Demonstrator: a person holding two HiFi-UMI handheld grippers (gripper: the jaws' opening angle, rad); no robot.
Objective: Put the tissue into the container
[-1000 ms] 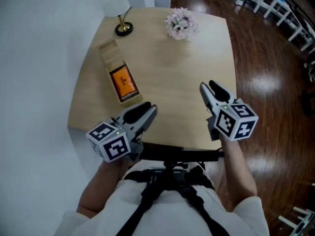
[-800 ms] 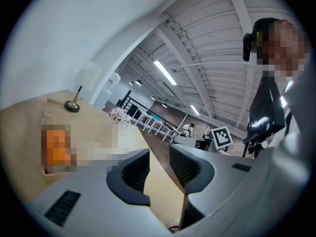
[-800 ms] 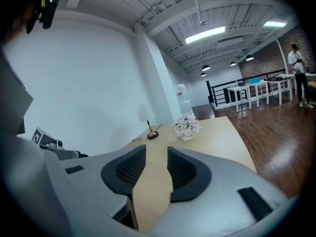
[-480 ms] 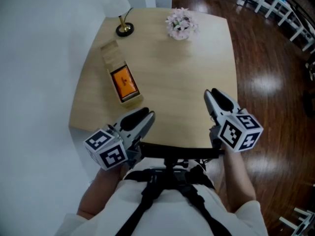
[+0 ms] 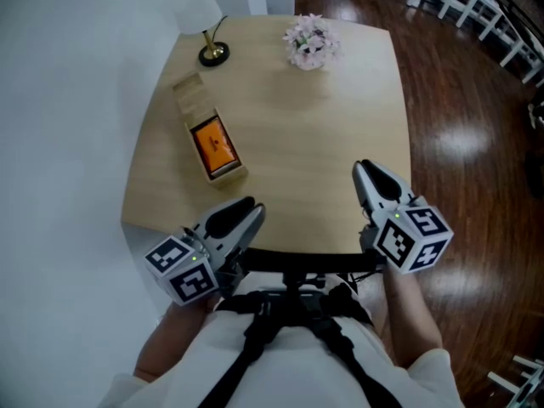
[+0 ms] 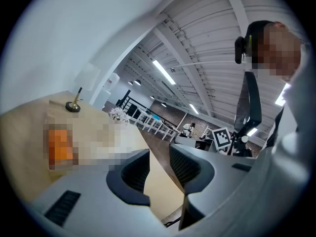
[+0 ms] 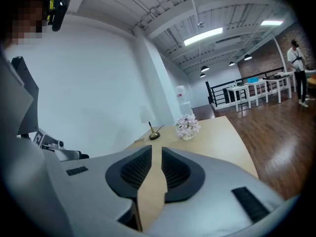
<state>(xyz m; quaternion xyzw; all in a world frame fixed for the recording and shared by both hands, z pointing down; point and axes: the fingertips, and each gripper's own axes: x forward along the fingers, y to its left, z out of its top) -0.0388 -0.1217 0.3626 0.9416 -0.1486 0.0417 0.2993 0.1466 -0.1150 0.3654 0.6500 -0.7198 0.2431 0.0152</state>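
At the counter's (image 5: 297,117) near edge the left tongs (image 5: 249,213) stood spread, the right tongs (image 5: 366,173) just closing to a slit, both empty.

Table (image 5: 289,117): light tan wood. Box (image 5: 192,92) on the left: pale wood, orange inside. Far lamp (image 5: 213,53): black-and-gold base, white shade. Flowers (image 5: 311,41): pale pink and white. Floor (image 5: 476,134) on the right: dark glossy brown planks. Wall (image 5: 68,100): white. Left gripper (image 5: 252,208): grey body, black pads, cube with black-and-white square markers. Shirt (image 5: 285,376): white. Straps (image 5: 253,337): black.
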